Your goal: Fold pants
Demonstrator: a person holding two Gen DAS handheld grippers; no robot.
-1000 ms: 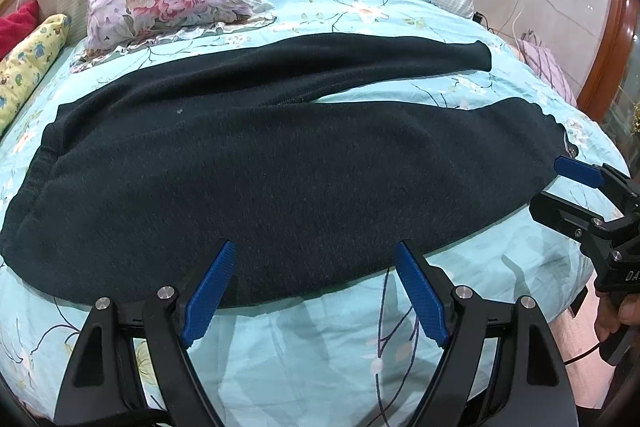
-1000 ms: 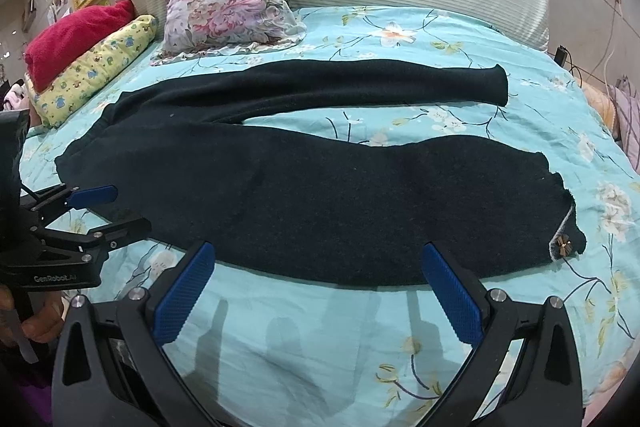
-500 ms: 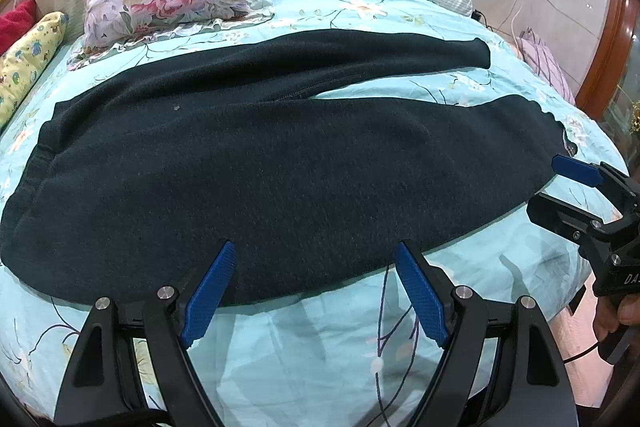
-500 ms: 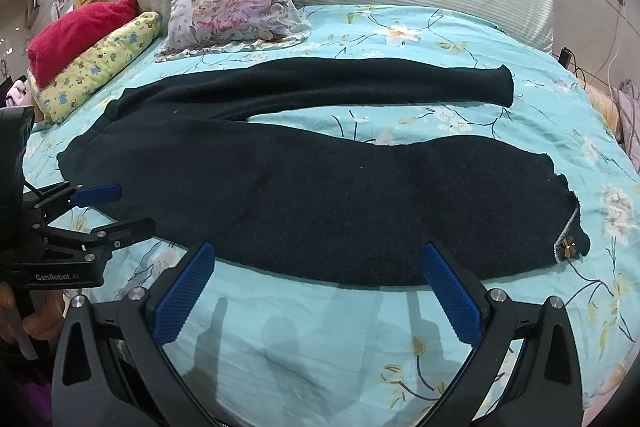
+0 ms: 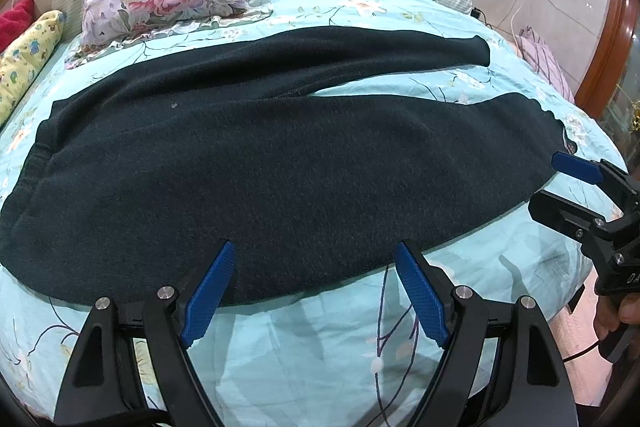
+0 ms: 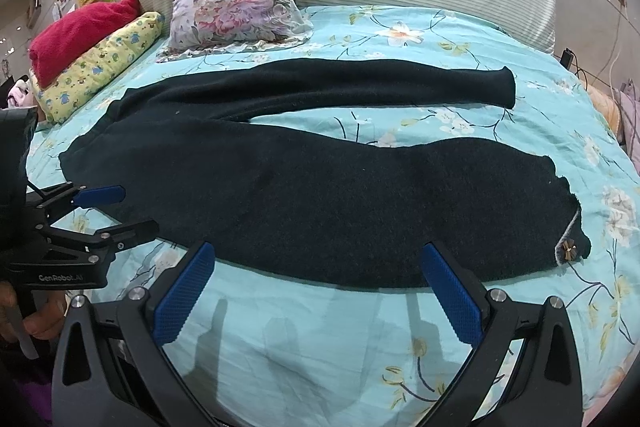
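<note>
On smooth floral bedsheet (image 6: 400,27), fuzzy dark pants (image 6: 320,187) lie flat, unfolded.

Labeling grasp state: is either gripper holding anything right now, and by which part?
Nothing is held. The left gripper and right gripper are both open above the near edge of the pants, which lie flat on the bed.

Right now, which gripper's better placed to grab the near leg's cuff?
Right. The right gripper hangs open near the cuff end of the black pants. The left gripper, also open, faces the waistband end.
</note>
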